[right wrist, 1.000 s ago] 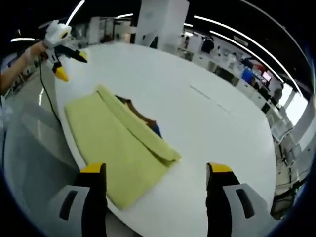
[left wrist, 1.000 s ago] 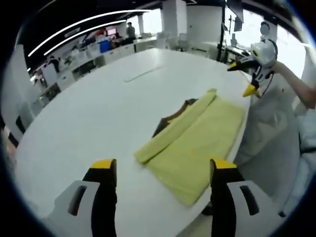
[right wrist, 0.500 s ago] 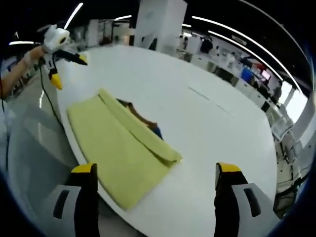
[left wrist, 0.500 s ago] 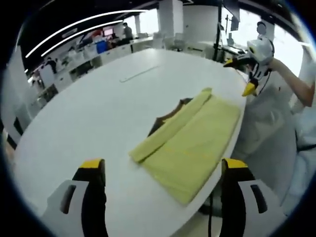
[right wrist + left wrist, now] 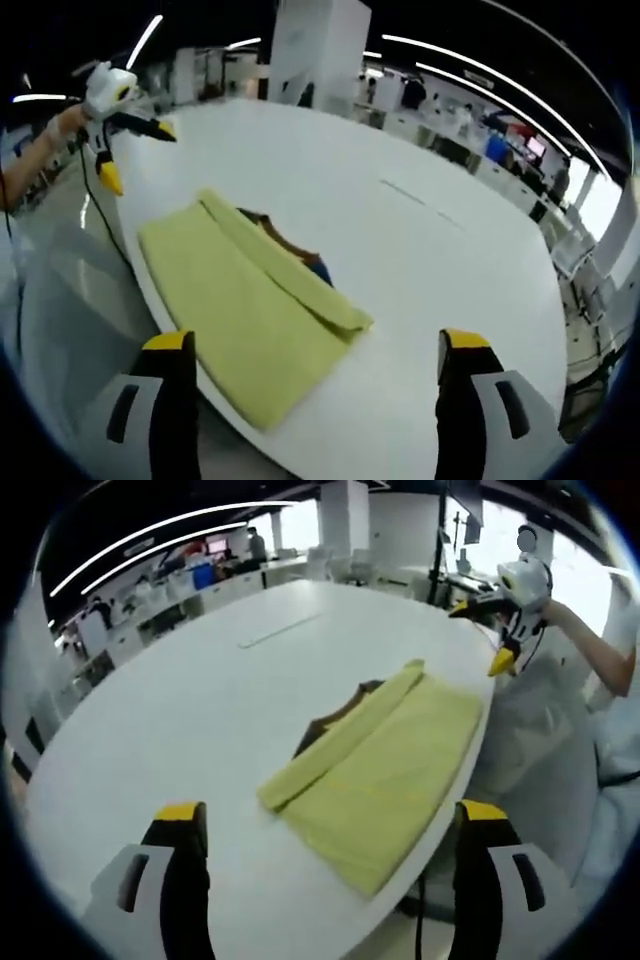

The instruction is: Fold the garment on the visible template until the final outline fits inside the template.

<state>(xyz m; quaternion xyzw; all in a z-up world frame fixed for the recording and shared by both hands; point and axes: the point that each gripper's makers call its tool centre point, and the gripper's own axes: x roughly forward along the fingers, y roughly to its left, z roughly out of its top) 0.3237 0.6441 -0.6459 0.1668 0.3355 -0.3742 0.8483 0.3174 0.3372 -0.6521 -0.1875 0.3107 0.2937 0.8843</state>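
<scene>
Lying folded near the edge of a large white desk (image 5: 180,710), a yellow garment (image 5: 385,780) shows a long rolled band along its inner side, with a dark template (image 5: 335,720) peeking out from beneath it. Both tools are held up and well apart from the cloth: the left tool (image 5: 325,825) has its yellow-tipped jaws spread wide and grips nothing, and the right tool (image 5: 310,345) is likewise wide open and empty, likely so the person can check the outline. In the left gripper view the right tool appears raised beyond the garment's far end. Part of the garment seems to overhang the desk's edge, so the fold probably needs more work.
</scene>
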